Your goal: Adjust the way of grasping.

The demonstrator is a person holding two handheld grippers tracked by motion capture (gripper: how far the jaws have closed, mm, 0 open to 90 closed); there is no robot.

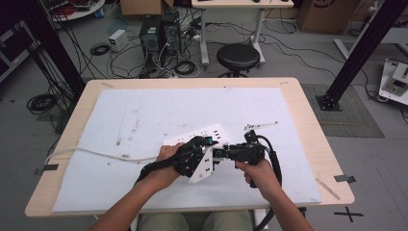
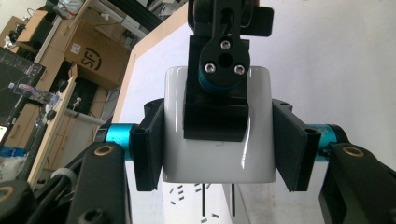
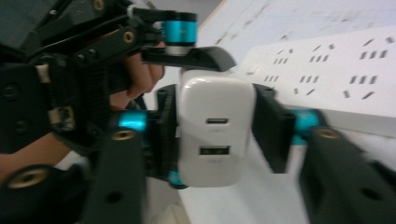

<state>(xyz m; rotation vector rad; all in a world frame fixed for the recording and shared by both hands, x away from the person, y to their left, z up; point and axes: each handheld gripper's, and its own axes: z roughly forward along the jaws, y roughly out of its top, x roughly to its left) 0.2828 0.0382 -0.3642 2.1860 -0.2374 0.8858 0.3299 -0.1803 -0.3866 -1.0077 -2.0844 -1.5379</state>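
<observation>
Both hand-held grippers meet over the white power strip (image 1: 198, 136), near the middle of the tabletop (image 1: 308, 120). Between them is a small white charger block (image 2: 217, 126).

In the left gripper view, the left hand-held gripper (image 2: 218, 144) has its two black jaws set wide, one on each side of the charger block. The left one touches the block's side. The right one looks just beside the block, and I cannot tell if it presses on it. The right hand-held gripper comes down from above in this view and one of its black jaws lies flat on the front of the block. Two thin metal prongs (image 2: 232, 199) stick out under the block.

In the right gripper view, the right hand-held gripper (image 3: 212, 126) has its jaws partly open, one on each side of the charger block (image 3: 215, 130). The picture is blurry, so I cannot tell if they squeeze it. Two small ports show on the block's face. The power strip (image 3: 336, 74) lies just behind the block, with its rows of plug holes facing up.

In the high view, a white cord (image 1: 96, 153) runs from the power strip to the left edge of the tabletop. A white mat (image 1: 144, 115) lies under the power strip.
</observation>
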